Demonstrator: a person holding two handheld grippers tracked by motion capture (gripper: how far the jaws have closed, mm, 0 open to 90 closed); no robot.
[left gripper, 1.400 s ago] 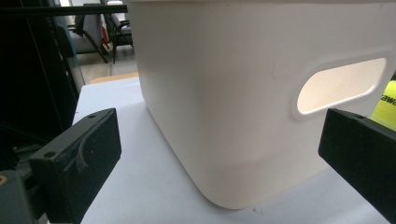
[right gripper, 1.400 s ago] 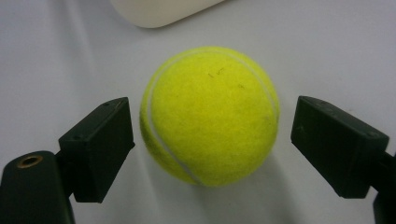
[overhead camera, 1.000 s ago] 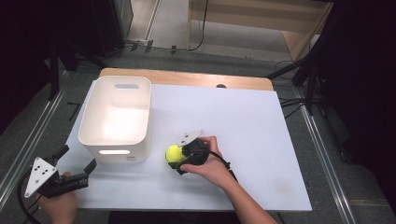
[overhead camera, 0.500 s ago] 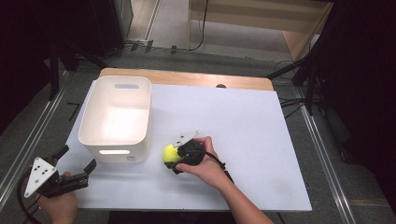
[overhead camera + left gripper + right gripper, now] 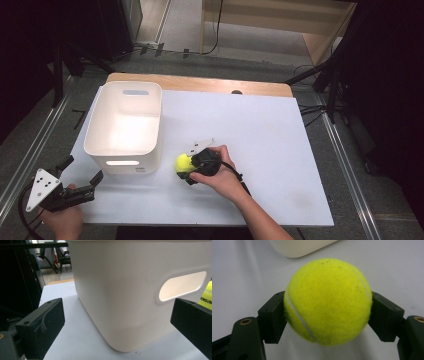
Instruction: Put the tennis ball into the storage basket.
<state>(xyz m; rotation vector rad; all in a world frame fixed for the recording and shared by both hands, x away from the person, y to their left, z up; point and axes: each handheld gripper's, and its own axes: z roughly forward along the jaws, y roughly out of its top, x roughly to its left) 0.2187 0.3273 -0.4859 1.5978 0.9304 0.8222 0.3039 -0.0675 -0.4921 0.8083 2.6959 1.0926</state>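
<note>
**Right gripper clamping a tennis ball beside the white bin**

Nearest the person, at the front left corner of the table, the left hand is holding the left gripper low over the white tabletop. Its two black jaws are standing wide apart with nothing between them, and they are pointing toward the near end of the white bin. In the left gripper view the bin's rounded near corner and its oval handle cutout are sitting between the spread jaws, farther off, not touching them.

A little farther in, near the middle of the table's front half, the right hand is wrapping around the right gripper. Its jaws are closing on a yellow tennis ball, one pad pressing each side of it; in the right gripper view the tennis ball is bulging out between the two pads, with the white tabletop behind it. From the high view the ball is sitting just beside the bin's near right corner, apart from the wall.

Beyond that, the bin is standing upright on the left half of the table, its long side running away from the person, its inside looking bare. A strip of wooden edge is showing along the table's far side.
</note>
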